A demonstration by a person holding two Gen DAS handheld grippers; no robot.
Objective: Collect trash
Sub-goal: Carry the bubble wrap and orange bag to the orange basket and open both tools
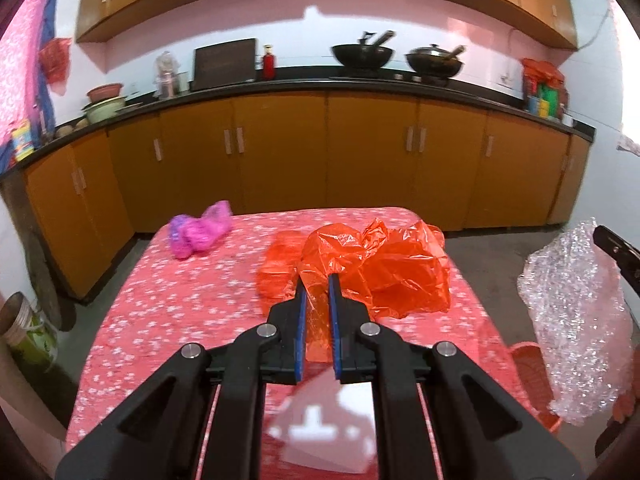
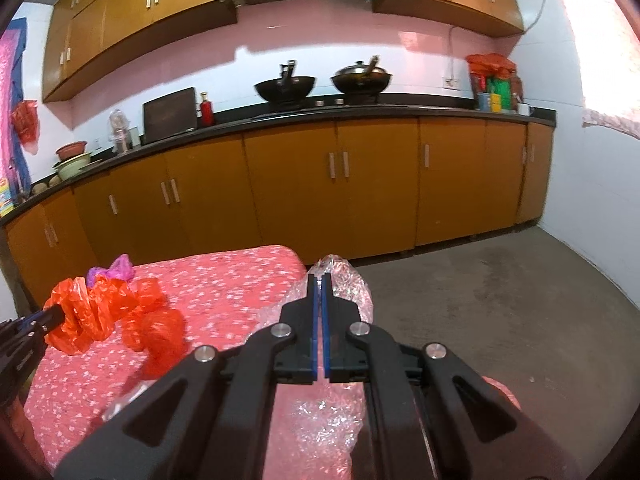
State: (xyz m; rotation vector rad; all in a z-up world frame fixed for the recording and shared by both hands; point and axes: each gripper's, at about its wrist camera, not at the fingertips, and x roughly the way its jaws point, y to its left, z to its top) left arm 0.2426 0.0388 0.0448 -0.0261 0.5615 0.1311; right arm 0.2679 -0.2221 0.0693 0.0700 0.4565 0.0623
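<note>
In the left wrist view the left gripper (image 1: 318,286) sits at lower centre, its blue-lined jaws drawn close with a fold of the orange plastic bag (image 1: 384,268) pinched between them. The bag billows up and to the right of the fingertips, crumpled and translucent, above the table (image 1: 160,320), which carries a pink cloth with white flecks. A second, flatter piece of orange plastic (image 1: 278,264) lies on the cloth just left of the bag. Toward the table's far left corner rests a crumpled magenta bag (image 1: 202,234), well apart from the orange one.

In the right wrist view the right gripper (image 2: 320,280) fills the lower centre, its jaws pressed almost together on a sheet of clear bubble wrap (image 2: 348,280); the wrap bulges beyond the fingertips and trails back under the gripper. The same wrap hangs at the right edge of the left wrist view, with an orange basket (image 1: 532,364) partly showing behind it, beside the table's edge.

Beyond the table run orange-brown base cabinets (image 2: 360,184) under a dark counter (image 1: 360,84), with two black woks (image 2: 286,88) on it in the upper middle of the frame.
</note>
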